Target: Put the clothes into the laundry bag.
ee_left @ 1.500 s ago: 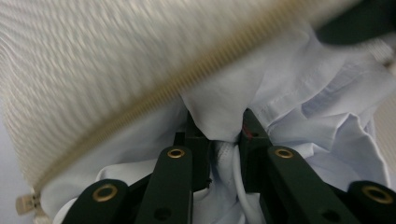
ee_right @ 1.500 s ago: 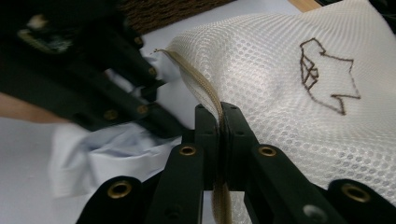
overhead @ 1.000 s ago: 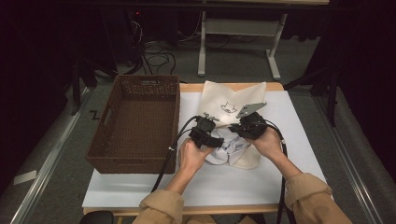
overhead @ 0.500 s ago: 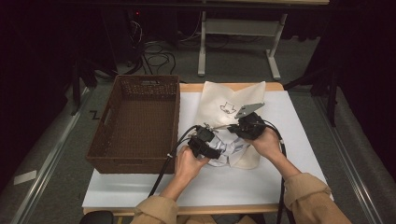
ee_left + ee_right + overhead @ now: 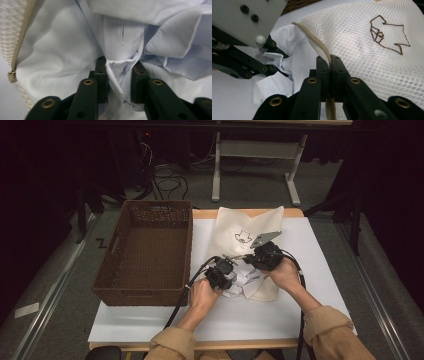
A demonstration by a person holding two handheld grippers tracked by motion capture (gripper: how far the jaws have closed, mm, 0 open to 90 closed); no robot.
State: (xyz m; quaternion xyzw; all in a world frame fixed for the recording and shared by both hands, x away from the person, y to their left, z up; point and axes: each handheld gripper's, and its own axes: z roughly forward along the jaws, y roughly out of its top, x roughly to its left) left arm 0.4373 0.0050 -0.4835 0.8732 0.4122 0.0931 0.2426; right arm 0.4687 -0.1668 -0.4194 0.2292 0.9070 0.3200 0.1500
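**Shirt half in the bag, a new pinch just made**

High view: A cream mesh bag (image 5: 250, 237) lies on the white table (image 5: 320, 270), just beside a brown basket (image 5: 150, 255) that has nothing in it. A white shirt (image 5: 242, 282) pokes out of the near end of the bag, between the two hands. It looks like the job is to get the shirt in or out of the bag, and it is only partly done: much of the shirt is outside. The left gripper (image 5: 223, 272) sits on the shirt. The right gripper (image 5: 260, 257) sits at the bag's edge.

Left gripper view: The jaws have just been closing, and now they pinch a fold of the shirt (image 5: 120, 67) between them. The bag's zipper (image 5: 21, 37) runs along the left side.

Right gripper view: The jaws are clenched tight on the zipper edge (image 5: 322, 53) of the bag (image 5: 362, 50), holding its mouth up. The shirt (image 5: 287, 52) lies in the opening.

Against the earlier high view: the left hand has come down onto the shirt. The right hand, the bag and the basket are where they were.
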